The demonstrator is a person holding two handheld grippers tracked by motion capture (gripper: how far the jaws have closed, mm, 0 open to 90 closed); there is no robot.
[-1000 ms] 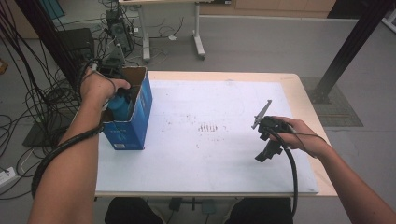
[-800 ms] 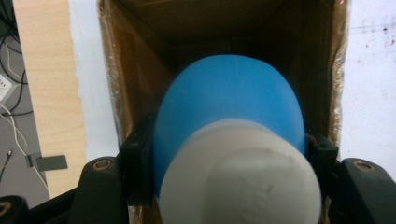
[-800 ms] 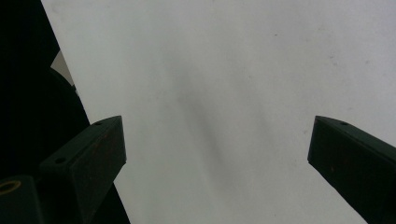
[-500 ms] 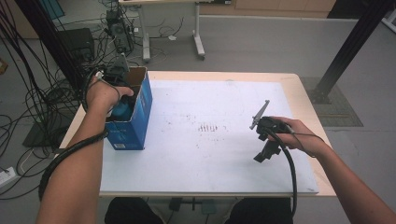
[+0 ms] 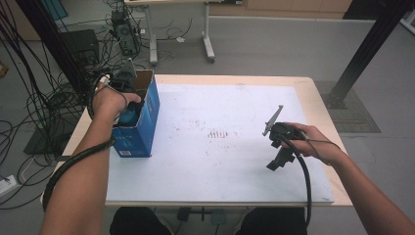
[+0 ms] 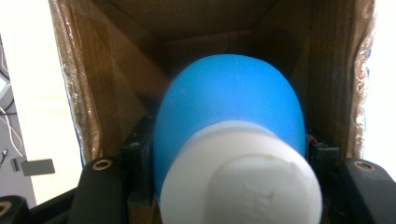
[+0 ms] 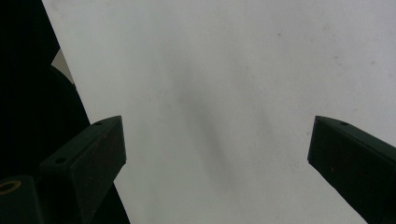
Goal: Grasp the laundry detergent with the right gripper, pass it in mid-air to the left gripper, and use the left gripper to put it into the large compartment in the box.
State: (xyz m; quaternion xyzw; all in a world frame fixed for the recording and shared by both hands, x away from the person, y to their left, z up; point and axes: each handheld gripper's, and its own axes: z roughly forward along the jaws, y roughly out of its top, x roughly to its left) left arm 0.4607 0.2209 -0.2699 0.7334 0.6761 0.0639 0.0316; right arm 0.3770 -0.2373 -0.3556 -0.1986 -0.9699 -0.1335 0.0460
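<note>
Bottle Could Snag on the Box Walls

Trouble is most likely at the left edge of the table, where the left gripper holds a blue bottle with a white cap clamped between its jaws, just inside the open top of a blue cardboard box. In the left gripper view the bottle's body sits close to the brown inner walls on both sides, so little room is left. If the hand tilts, the bottle could catch on a wall or flap and drag the box, which stands near the table's left edge and may tip or slide off it. The smooth, rounded plastic could also slip in the jaws if it scrapes the cardboard. The right gripper rests well apart at the right, over the white table surface, jaws spread wide with nothing between them, too far off to steady the box.
</note>
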